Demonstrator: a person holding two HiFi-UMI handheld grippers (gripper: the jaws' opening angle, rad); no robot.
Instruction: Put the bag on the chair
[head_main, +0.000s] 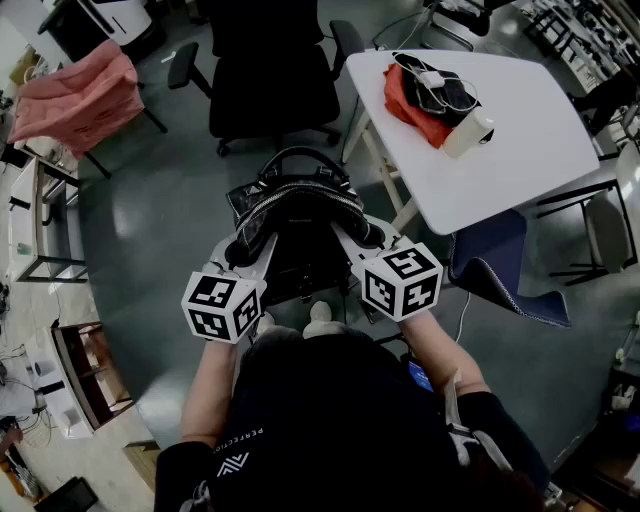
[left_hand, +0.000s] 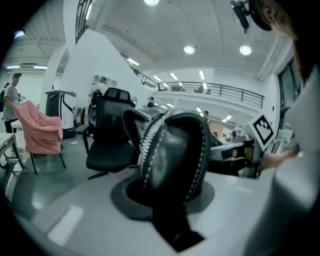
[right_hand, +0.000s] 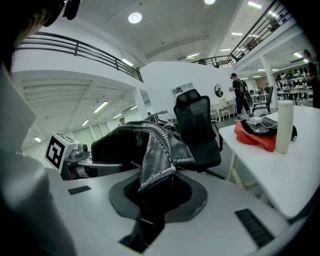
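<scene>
We hold both arms out in front of the body, forearms roughly level and side by side, with a marker cube riding on each tool and covering most of our hands. The left claw (head_main: 248, 250) reaches in from the left and the right claw (head_main: 366, 236) from the right, and the bag (head_main: 295, 215) hangs between them. It is up off the floor (head_main: 130, 250), just short of the chair (head_main: 270, 80) and not touching it.

In the left gripper view, the left claw (left_hand: 170, 197) is pinched on the bag's zipped end, which rises straight out of its dark pads. In the right gripper view, the right claw (right_hand: 151, 192) is pinched on a folded leather flap at the bag's other end.

The white surface (head_main: 530, 130) stands to our right, well clear of the bag.

From the head view, we cannot see the bag's underside, and our own torso covers the ground below it. The chair's back is cut off by the top of that view, and its seat is a dark mass with little detail. The left gripper view is soft and blurred, so the zip teeth show only as a pale band.
</scene>
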